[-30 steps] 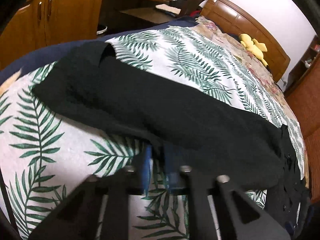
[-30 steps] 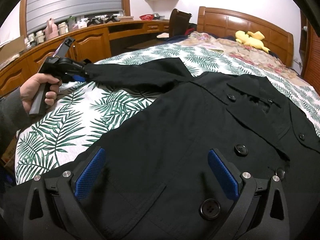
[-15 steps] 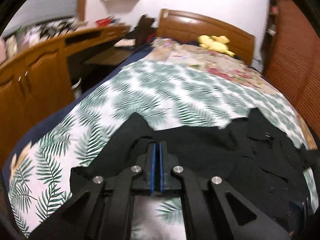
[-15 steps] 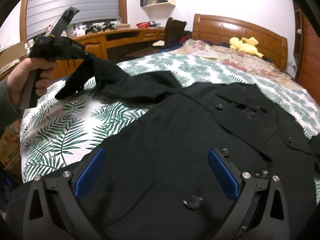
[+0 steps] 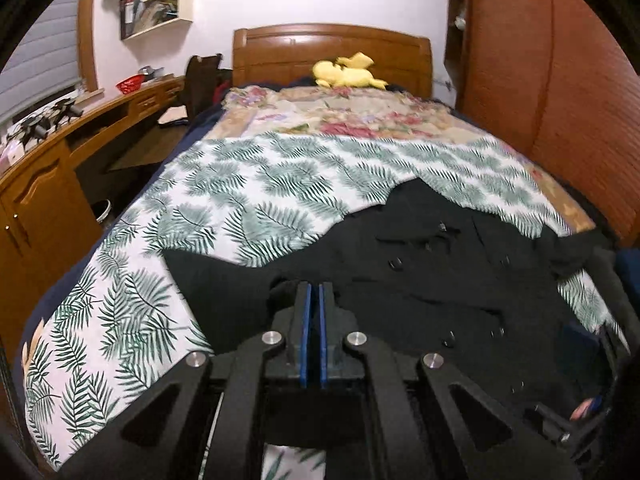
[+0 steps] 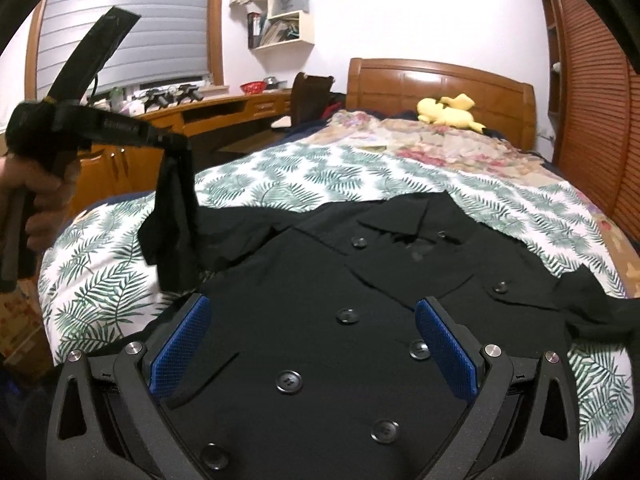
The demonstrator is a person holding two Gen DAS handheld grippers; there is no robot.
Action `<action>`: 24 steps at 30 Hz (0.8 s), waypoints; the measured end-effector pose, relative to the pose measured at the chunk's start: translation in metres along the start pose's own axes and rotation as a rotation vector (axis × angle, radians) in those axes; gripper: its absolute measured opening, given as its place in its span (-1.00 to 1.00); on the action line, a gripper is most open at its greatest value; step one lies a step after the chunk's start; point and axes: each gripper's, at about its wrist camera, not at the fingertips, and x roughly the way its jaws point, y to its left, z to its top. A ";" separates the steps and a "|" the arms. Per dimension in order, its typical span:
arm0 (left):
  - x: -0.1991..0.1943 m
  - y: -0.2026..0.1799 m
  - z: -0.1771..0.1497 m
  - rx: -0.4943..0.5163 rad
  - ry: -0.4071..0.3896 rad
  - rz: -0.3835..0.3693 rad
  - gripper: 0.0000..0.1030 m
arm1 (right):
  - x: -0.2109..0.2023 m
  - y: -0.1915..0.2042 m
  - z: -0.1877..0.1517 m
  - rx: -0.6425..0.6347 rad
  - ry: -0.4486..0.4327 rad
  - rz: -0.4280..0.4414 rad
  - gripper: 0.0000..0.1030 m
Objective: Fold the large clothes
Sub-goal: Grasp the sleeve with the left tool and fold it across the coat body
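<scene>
- The left gripper (image 5: 314, 294) has a black frame with triangular cut-outs, 4 round silver screws and 2 thin blue pads.
- The right gripper (image 6: 313, 330) has the same black frame, silver screws and 2 blue pads with a fine grid texture.
- The left hand (image 6: 38, 196) grips a dark handle.

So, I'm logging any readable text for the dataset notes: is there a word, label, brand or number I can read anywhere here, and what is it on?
Nothing can be read.
Left gripper: pale lettering along its side, too blurred to read.
Books and files on the wall shelf: spines too small to read.
Black coat: buttons only, no label showing.
Bedspread: leaf print, no words.
</scene>
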 end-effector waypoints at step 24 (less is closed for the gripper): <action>0.027 0.023 -0.087 -0.016 0.196 0.007 -0.28 | -0.002 -0.003 -0.001 -0.005 0.013 -0.015 1.00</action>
